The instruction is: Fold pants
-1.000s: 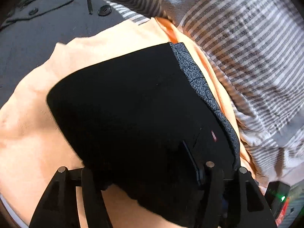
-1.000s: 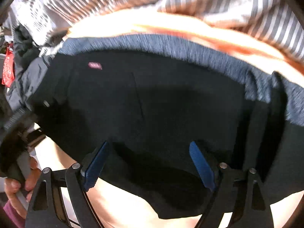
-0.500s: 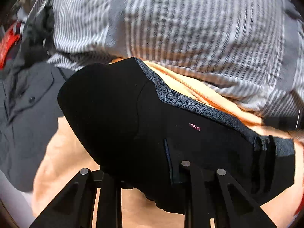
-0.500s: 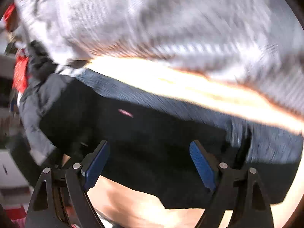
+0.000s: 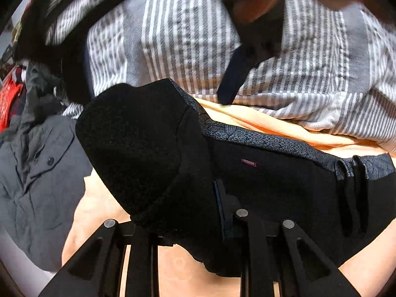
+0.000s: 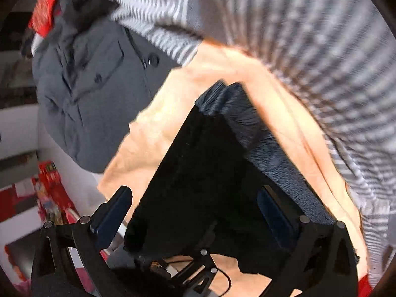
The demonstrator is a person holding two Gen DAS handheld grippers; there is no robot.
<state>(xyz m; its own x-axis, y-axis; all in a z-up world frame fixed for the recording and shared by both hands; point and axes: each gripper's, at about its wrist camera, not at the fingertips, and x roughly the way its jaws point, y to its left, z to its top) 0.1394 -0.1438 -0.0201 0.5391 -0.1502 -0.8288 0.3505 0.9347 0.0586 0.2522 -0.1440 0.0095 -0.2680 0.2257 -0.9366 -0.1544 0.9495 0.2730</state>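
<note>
A heap of laundry covers the surface: a grey-and-white striped cloth (image 5: 188,37) along the far side, a peach-orange garment (image 5: 259,121) spread beneath, and a grey buttoned shirt (image 5: 37,173) at the left edge.

In the left wrist view, the folded black pants (image 5: 153,153) lie on the peach-orange garment, their patterned grey waistband (image 5: 259,141) turned toward the striped cloth, a small red label (image 5: 249,162) just below it. The left gripper (image 5: 198,212) has its jaws drawn close together and pinches the near edge of the pants. The right gripper shows blurred at the top, over the striped cloth.

In the right wrist view, which is smeared by motion, the pants (image 6: 210,173) run away from the camera with the waistband (image 6: 267,148) on the right. The right gripper (image 6: 198,210) has just been opening; its blue pads (image 6: 116,210) stand wide apart on either side of the pants, not pressing them. The grey shirt (image 6: 86,99) lies upper left.
</note>
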